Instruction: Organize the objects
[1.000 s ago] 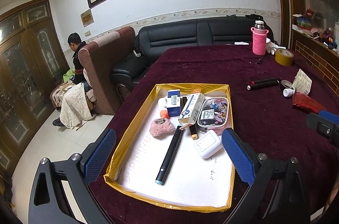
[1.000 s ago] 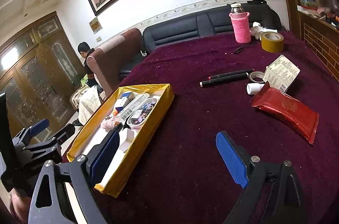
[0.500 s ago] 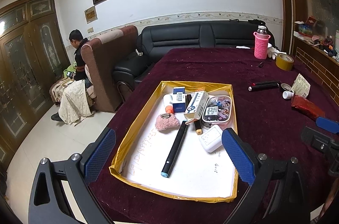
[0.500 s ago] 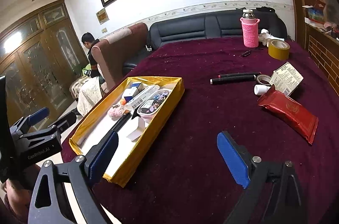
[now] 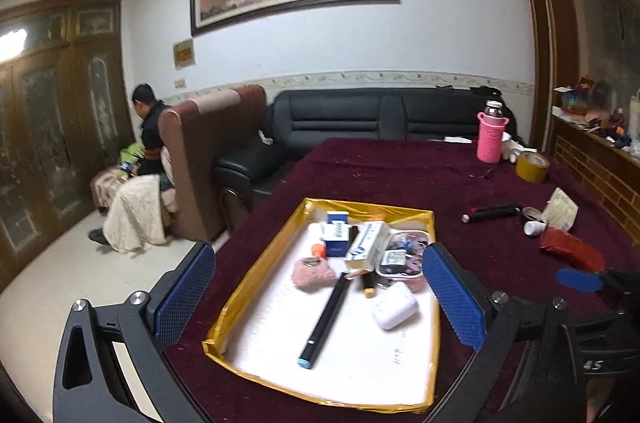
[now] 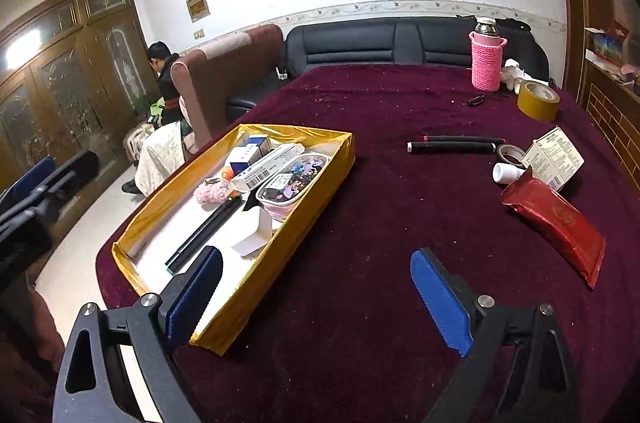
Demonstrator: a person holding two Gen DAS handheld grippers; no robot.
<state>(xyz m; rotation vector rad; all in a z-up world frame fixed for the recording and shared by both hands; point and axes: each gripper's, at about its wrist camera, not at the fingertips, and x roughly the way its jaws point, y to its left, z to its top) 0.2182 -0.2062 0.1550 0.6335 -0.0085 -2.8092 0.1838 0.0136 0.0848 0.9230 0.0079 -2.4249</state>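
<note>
A gold-rimmed tray (image 5: 248,293) (image 6: 304,219) with a white floor sits on the maroon table. It holds a long black pen (image 5: 326,317), a white case (image 5: 394,309), a pink fuzzy ball (image 5: 312,273), small boxes (image 5: 336,239) and a sticker tin (image 5: 402,257). My left gripper (image 5: 318,297) is open and empty, held above the tray's near half. My right gripper (image 6: 316,293) is open and empty over the table just right of the tray. Loose on the table to the right are a red packet (image 6: 556,223), two black tubes (image 6: 456,145), a white cap (image 6: 505,172) and a paper box (image 6: 554,153).
A pink-sleeved bottle (image 6: 486,61) and a yellow tape roll (image 6: 538,99) stand at the table's far right. A small tape ring (image 6: 510,153) lies by the tubes. A black sofa (image 5: 360,119) and a brown armchair lie beyond the table; a person (image 5: 150,127) sits at left.
Both grippers have drawn back and risen, so the tray and table items look smaller and farther. Both stay open. No object has moved.
</note>
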